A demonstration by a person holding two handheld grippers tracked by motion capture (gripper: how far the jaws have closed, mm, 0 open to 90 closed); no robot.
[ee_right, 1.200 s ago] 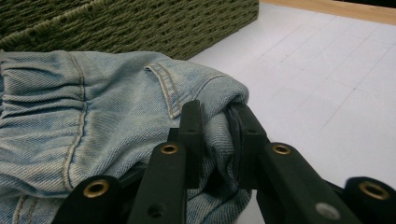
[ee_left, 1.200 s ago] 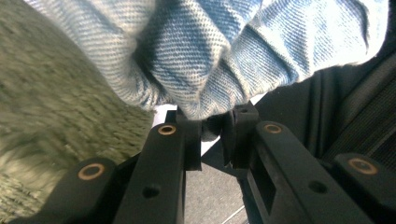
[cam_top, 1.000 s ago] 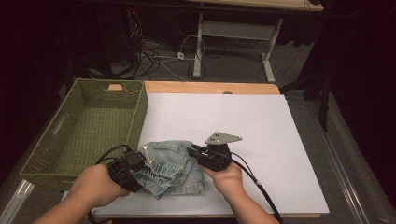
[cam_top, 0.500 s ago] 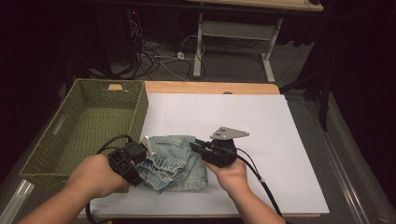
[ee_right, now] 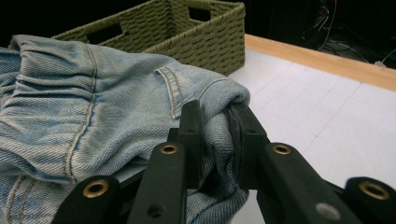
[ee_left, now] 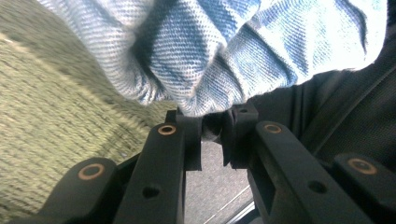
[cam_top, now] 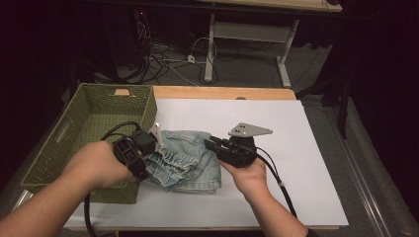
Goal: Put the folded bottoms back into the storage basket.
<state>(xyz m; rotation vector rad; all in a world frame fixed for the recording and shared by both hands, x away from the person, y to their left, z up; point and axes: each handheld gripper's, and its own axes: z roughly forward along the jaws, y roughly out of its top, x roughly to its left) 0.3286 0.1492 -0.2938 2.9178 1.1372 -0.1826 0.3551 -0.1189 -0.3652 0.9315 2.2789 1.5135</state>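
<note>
Denim, a folded pale-blue garment (cam_top: pixel 185 160), hangs between 2 clamped grippers beside the green woven basket (cam_top: pixel 94 118): left gripper (ee_left: pixel 212 133) and right gripper (ee_right: pixel 215 135) each pinch its edge.

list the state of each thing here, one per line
denim shorts: folded, bunched, pinched at both sides, partly lifted off the table
left gripper: shut on a fold of the denim
right gripper: shut on the denim's edge
green woven basket: upright, nothing in the part that shows
white sheet: flat on the table
</note>
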